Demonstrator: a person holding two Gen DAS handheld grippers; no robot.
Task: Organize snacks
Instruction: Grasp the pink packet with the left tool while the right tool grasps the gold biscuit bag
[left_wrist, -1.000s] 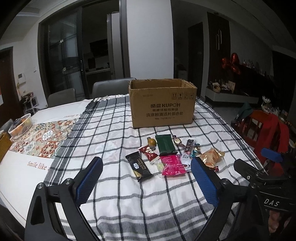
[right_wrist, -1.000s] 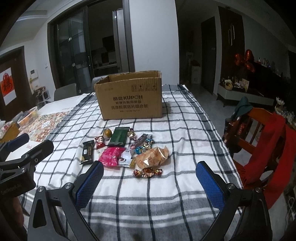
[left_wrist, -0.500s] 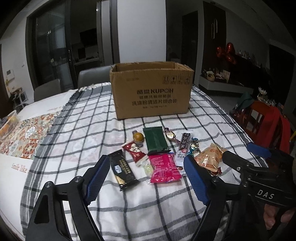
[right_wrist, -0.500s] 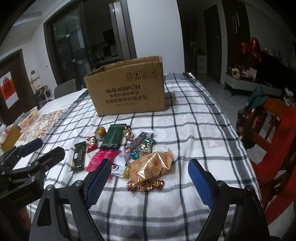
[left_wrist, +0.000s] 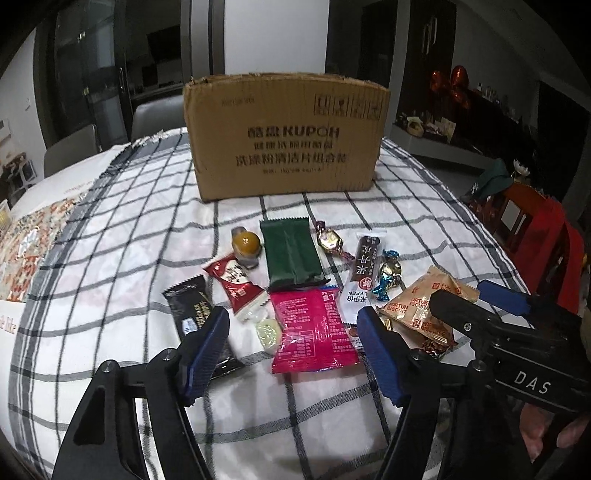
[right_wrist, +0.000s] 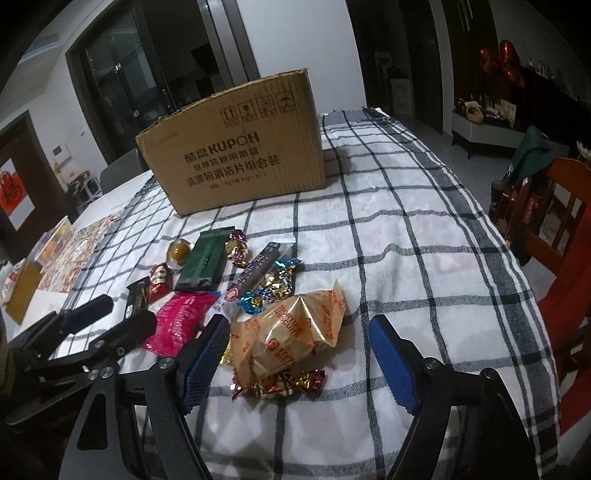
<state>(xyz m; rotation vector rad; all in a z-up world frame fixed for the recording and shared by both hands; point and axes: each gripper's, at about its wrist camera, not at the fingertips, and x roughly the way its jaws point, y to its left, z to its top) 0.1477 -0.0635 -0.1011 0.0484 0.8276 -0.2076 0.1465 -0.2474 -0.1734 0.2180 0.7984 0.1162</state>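
My left gripper (left_wrist: 291, 354) hangs over the near edge of the snack pile with its jaws apart; they have just been closing, and the pink packet (left_wrist: 312, 330) lies between them on the checked cloth (left_wrist: 110, 258), not pressed by either pad. My right gripper (right_wrist: 299, 360) is likewise apart and has just been narrowing, with the golden biscuit bag (right_wrist: 295, 338) between its blue pads, again untouched as far as I can see; a red-gold wrapped candy (right_wrist: 284, 382) lies just in front of that bag. The other snacks sit close together behind: a black bar (left_wrist: 199, 321), a red packet (left_wrist: 236, 282), a round amber sweet (left_wrist: 245, 243), a dark green pack (left_wrist: 291, 256), a brown-and-white stick pack (left_wrist: 364, 273) and blue foil candies (left_wrist: 386, 277). The open cardboard box (left_wrist: 286, 136) stands upright on the cloth beyond the pile, apart from it.
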